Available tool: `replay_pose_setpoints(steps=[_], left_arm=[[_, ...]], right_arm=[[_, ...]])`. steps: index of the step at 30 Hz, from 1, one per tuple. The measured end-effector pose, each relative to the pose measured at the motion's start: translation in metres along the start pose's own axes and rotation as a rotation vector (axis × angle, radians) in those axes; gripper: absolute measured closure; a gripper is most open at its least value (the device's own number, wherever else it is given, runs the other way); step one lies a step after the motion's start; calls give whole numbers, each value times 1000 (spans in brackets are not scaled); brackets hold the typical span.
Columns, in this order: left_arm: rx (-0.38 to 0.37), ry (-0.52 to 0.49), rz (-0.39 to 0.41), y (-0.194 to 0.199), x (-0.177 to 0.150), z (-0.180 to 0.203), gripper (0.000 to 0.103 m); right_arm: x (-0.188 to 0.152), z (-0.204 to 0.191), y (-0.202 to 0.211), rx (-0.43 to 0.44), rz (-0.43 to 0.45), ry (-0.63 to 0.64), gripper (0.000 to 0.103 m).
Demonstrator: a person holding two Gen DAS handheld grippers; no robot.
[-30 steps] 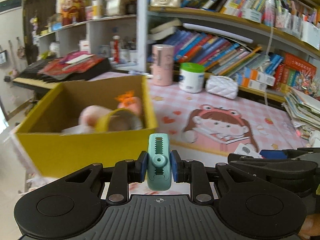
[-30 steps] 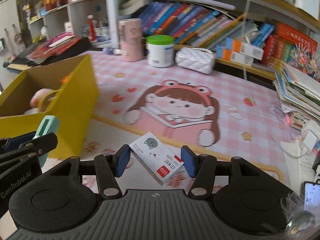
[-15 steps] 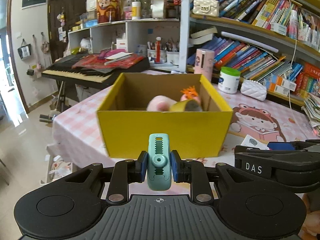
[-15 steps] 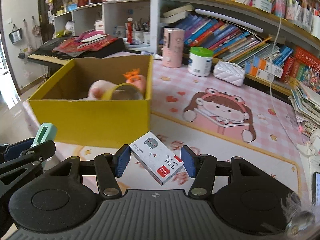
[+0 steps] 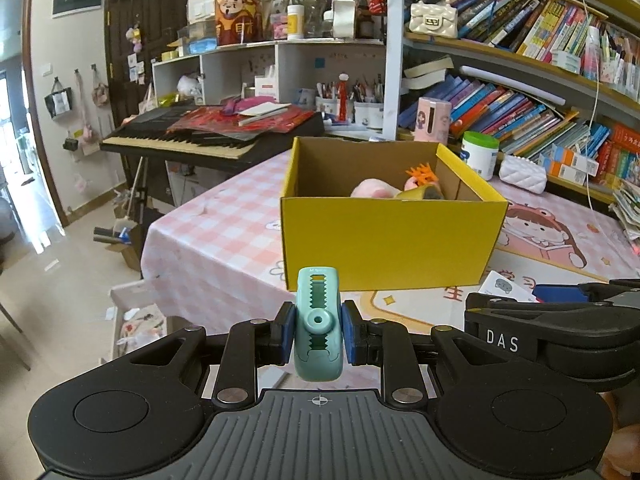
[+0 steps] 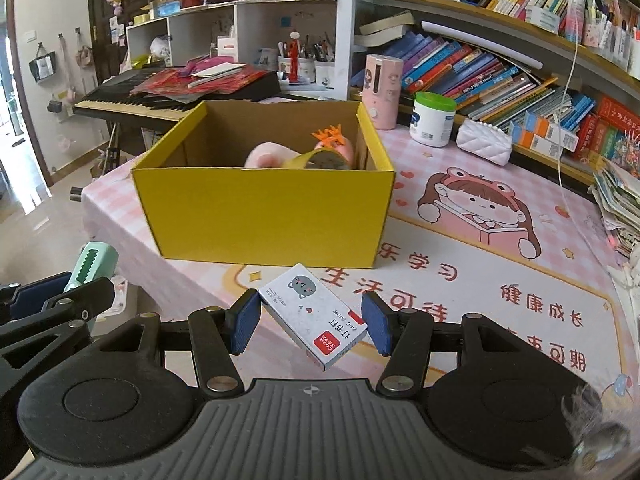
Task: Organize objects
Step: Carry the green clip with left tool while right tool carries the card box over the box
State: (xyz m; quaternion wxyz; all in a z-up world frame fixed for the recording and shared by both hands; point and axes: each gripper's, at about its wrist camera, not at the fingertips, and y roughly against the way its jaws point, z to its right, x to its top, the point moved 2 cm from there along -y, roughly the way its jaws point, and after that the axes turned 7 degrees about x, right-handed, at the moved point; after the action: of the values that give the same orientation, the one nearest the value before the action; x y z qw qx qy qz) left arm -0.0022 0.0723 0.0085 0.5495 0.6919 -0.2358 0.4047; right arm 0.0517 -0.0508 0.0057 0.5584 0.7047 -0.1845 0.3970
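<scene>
Each camera sat just behind its own gripper, looking forward and somewhat down along the fingers, from off the table's near edge. The left view faced the yellow box (image 5: 390,240) from its left front, with floor in sight; the right view (image 6: 264,216) faced it more squarely. Both shared the box, the bookshelf (image 5: 520,60) and the keyboard (image 6: 160,96).

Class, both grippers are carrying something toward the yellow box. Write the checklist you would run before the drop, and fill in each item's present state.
1. Left gripper jaws clamp the teal clip: ok.
2. Right gripper jaws hold the small white box: ok, though it sits skewed.
3. Yellow box open on top: ok.
4. Free room inside beside the pink toy: ok.
5. Grippers above the opening: not ok, both short of it.
</scene>
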Motion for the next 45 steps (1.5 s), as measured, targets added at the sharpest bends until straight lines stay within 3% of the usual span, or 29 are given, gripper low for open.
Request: replay_pose_setpoints(steps=[16,32,37,45], left_arm=[[-51,8,71,4,17,5,80],[-14,1,182,-44,94,26,80],[7,-14,167,-70,107,40,80],[43,-56,91,-111,106,59,80]], right_arm=[[10,3,10,-32,40,-12,50],[103,35,-34,-1,165,-10,50],[129,47,-60,23,166,32,50],[140,55,-107,82,70,99,49]])
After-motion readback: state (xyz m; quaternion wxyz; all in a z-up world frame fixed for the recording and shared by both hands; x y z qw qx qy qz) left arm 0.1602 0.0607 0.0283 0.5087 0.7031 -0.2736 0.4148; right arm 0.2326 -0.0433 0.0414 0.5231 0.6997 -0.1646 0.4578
